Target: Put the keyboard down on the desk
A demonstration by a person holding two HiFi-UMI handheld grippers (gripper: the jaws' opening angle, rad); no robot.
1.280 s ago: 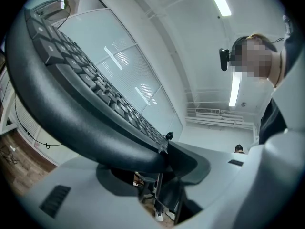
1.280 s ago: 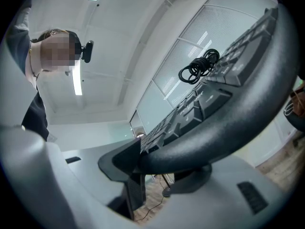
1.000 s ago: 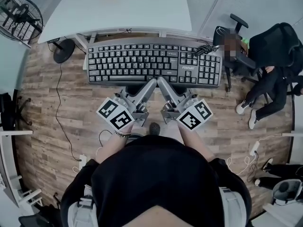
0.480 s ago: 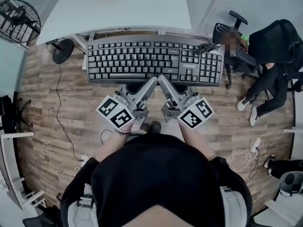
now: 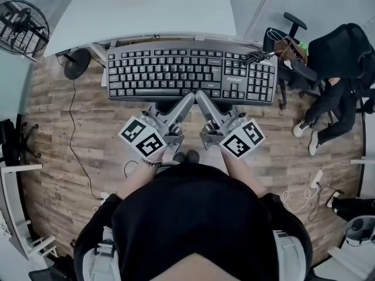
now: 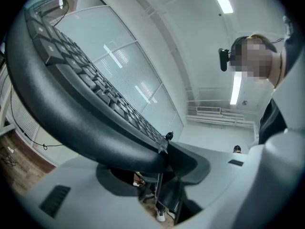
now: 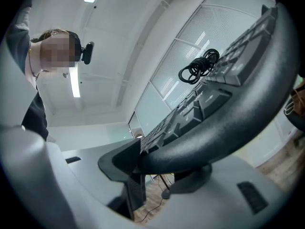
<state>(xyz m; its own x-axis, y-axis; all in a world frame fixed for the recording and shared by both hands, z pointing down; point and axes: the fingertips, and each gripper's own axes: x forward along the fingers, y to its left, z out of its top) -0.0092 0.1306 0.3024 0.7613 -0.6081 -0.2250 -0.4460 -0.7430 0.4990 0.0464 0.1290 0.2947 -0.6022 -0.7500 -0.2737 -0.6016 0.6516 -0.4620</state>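
Two sets of tongs carry the keyboard (image 5: 190,74) between them. The left tongs (image 5: 187,101) and the right tongs (image 5: 202,100) are each clenched on its near, padded edge, close together at the middle; in both gripper views the dark rim is seen pinched between the jaws. The keyboard is held in the air in the upper middle of the head view, with most of its body over the wooden floor (image 5: 64,133). Its far edge is level in the picture with the near rim of the white worktop (image 5: 152,10).

The step is judged best done if the keyboard is carried further up the frame until its whole base is over the worktop. It should be kept level, lowered flat, and only then released by both tongs together. With so central a grip, a dip at either end is to be guarded against, and the coiled cable (image 5: 253,58) resting on the right-hand keys could slide off.

The keyboard's underside is hidden, so its height above the worktop cannot be told. The worktop's far edge is cut off at the top of the frame.
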